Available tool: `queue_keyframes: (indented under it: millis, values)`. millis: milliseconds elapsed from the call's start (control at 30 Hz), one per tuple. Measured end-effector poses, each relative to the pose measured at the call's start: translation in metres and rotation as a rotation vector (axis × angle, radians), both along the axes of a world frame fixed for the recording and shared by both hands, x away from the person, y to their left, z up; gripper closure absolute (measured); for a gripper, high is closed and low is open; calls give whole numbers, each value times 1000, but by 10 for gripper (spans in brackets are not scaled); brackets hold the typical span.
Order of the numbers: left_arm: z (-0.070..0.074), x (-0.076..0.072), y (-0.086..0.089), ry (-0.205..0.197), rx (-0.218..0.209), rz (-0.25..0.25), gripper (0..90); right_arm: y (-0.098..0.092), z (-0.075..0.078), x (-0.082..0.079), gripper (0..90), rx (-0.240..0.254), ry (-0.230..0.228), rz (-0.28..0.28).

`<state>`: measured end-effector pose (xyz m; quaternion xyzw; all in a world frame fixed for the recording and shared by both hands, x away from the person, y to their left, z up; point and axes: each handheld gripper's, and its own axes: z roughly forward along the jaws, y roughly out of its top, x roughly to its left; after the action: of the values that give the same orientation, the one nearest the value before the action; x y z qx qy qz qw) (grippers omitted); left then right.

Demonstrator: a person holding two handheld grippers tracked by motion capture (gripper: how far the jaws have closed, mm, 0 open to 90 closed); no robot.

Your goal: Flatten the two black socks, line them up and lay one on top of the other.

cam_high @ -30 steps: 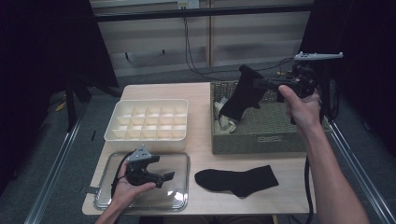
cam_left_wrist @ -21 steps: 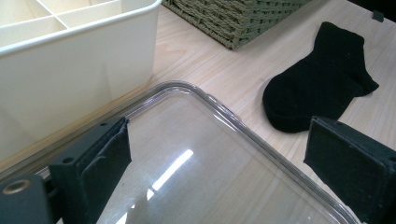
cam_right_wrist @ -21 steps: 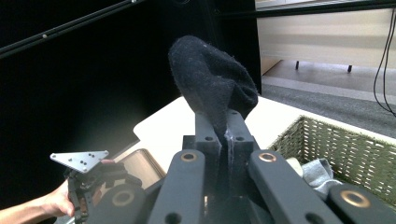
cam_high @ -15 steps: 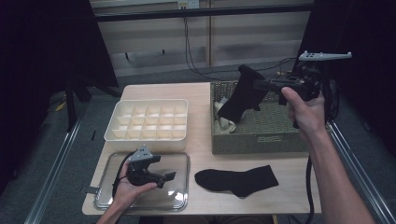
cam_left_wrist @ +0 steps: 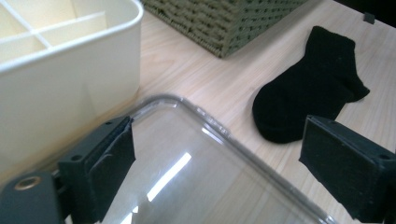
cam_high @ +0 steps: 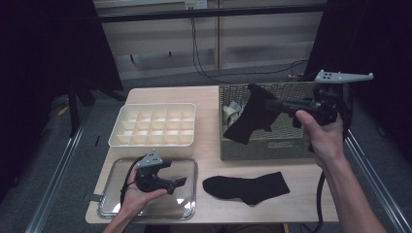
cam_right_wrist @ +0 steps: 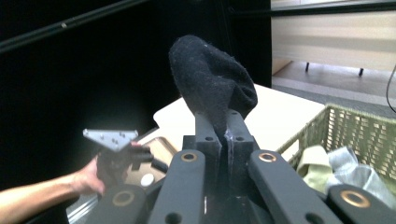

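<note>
Across the bench (cam_high: 209, 94), bare wood lies open along the far edge and between the containers. At the right edge stands a woven basket (cam_high: 265, 145) holding pale cloth pieces (cam_high: 232, 111). Toward the left sits a white divider tray (cam_high: 154, 127), its compartments bare. Near the front left corner lies a clear lid (cam_high: 187, 167); the left gripper (cam_high: 177, 183) rests above it, fingers spread wide with nothing between them. Along the front edge lies a black sock (cam_high: 248, 187), flat. Above the basket, the right gripper (cam_high: 272, 104) has its fingers clamped narrowly on a second black sock (cam_high: 250, 116), which hangs clear of the rim.
</note>
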<state>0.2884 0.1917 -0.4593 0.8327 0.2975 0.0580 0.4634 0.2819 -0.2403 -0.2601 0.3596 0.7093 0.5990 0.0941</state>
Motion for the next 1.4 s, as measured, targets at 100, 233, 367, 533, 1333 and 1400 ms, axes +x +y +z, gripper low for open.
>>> queue_keyframes:
  millis: [100,233,367,533,1333,1400]
  values:
    - [4,1,-3,-13,1,-8,132,2,-4,-6,869,-13,7,-3]
    - [13,0,-11,-33,-4,-32,185,3,-13,-16,869,-22,16,-10]
    - [19,-2,-25,-47,-19,-73,286,4,-28,-24,869,-34,35,-13]
    - [22,-4,-39,-70,-24,-107,348,5,-44,-29,869,-24,58,-11]
    - [1,4,-102,-14,-15,-250,580,35,-100,-38,869,20,134,82]
    - [-1,5,-104,-11,-16,-257,606,36,-100,-38,869,18,136,85]
